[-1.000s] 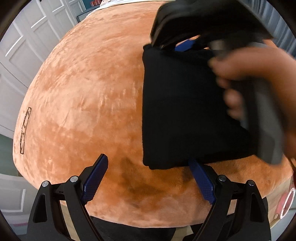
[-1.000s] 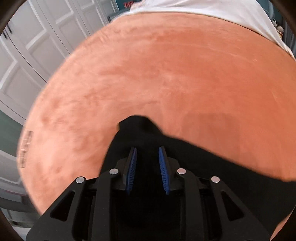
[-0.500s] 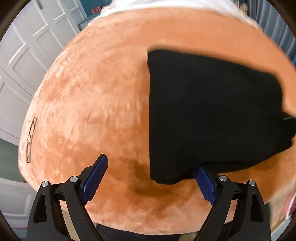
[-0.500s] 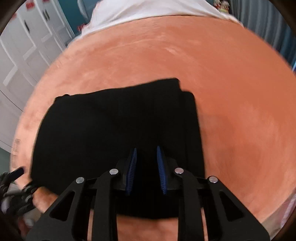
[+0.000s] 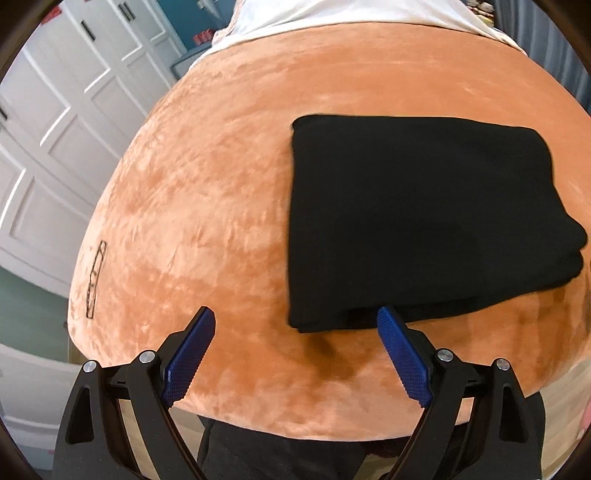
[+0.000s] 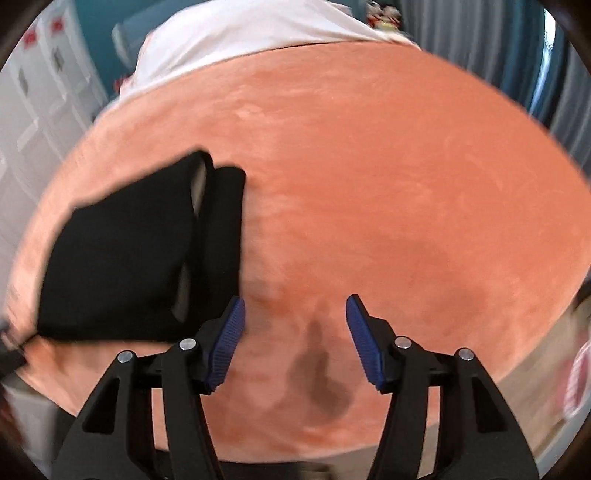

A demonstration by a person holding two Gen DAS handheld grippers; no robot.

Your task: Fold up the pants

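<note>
The black pants (image 5: pixel 424 218) lie folded into a thick rectangle on the orange plush blanket (image 5: pixel 207 206). My left gripper (image 5: pixel 295 321) hangs wide open over the blanket at the fold's near left corner, with its right fingertip (image 5: pixel 386 317) against the near edge of the cloth. In the right wrist view the same pants (image 6: pixel 140 251) lie to the left, their layers stacked unevenly. My right gripper (image 6: pixel 295 310) is just right of them over bare blanket, its jaws opening with nothing between them.
White panelled cupboard doors (image 5: pixel 62 122) stand along the left. A white sheet (image 6: pixel 240 33) covers the far end of the bed, and grey curtains (image 6: pixel 480 40) hang at the back right. The blanket's near edge (image 5: pixel 295 424) drops off just under both grippers.
My right gripper carried the pants' edge over, let go of the cloth and moved off to the right of the folded stack. The hand that crossed the left wrist view is gone.
</note>
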